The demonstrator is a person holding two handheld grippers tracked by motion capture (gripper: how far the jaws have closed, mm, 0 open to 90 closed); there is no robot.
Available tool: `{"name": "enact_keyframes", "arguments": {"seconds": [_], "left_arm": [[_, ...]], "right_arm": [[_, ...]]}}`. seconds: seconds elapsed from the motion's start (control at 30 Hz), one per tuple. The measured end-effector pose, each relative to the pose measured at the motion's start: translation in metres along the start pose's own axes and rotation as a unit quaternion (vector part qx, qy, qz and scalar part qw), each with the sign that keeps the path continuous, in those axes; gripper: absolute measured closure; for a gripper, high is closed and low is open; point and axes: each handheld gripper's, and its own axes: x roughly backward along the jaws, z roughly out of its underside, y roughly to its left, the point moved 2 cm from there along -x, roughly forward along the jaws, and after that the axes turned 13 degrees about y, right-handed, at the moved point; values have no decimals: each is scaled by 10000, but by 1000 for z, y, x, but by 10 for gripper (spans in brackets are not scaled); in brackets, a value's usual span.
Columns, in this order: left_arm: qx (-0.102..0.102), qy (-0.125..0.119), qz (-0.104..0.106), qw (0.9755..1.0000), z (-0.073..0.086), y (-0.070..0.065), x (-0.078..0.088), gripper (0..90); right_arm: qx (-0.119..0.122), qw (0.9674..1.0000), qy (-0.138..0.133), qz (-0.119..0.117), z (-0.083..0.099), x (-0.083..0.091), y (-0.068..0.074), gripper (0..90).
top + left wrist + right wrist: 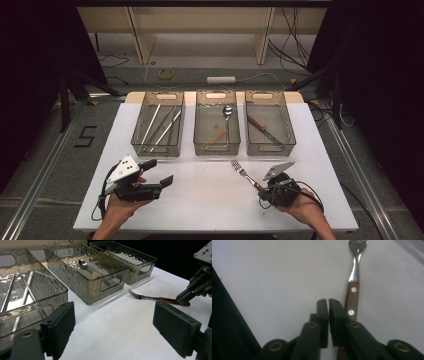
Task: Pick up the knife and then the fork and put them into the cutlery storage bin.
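A fork [242, 171] with a wooden handle lies on the white table [210, 200], its tines toward the bins. In the right gripper view the fork [355, 272] runs alongside and under the right-hand jaw. My right gripper [328, 302] has its jaws barely apart with nothing between the pads. From above, the right gripper [261, 188] sits at the end of the fork's handle. In the left gripper view the right gripper [183, 298] hangs over the handle of the fork [145, 297]. My left gripper [159, 171] rests at the front left, wide open and empty [117, 327].
Three clear bins stand in a row at the back. The left bin [137, 130] holds chopsticks [160, 125], the middle bin [216, 148] a spoon [227, 112], and the right bin [270, 149] a knife [260, 127]. Beyond the bins is the table's far edge.
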Motion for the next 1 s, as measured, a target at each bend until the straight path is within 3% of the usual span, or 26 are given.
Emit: {"name": "enact_keyframes", "arguments": {"seconds": [0.1, 0.33, 0.57, 0.77, 1.0], "left_arm": [[-1, -9, 2, 10000, 0, 0, 0, 175], [-11, 4, -15, 10000, 0, 0, -1, 175], [-3, -7, -24, 10000, 0, 1, -1, 173], [-10, -7, -26, 10000, 0, 1, -1, 171], [-11, -19, -26, 10000, 0, 1, 0, 171]], "right_arm": [[-44, 10000, -58, -33, -2, 3, -1, 762], [-386, 9991, -200, 34, -10, 18, -10, 473], [-576, 9980, -171, 183, -19, 24, -19, 343], [-579, 9980, 92, 219, -25, 19, -25, 332], [-464, 9976, 492, 176, -27, 8, -25, 470]]}}
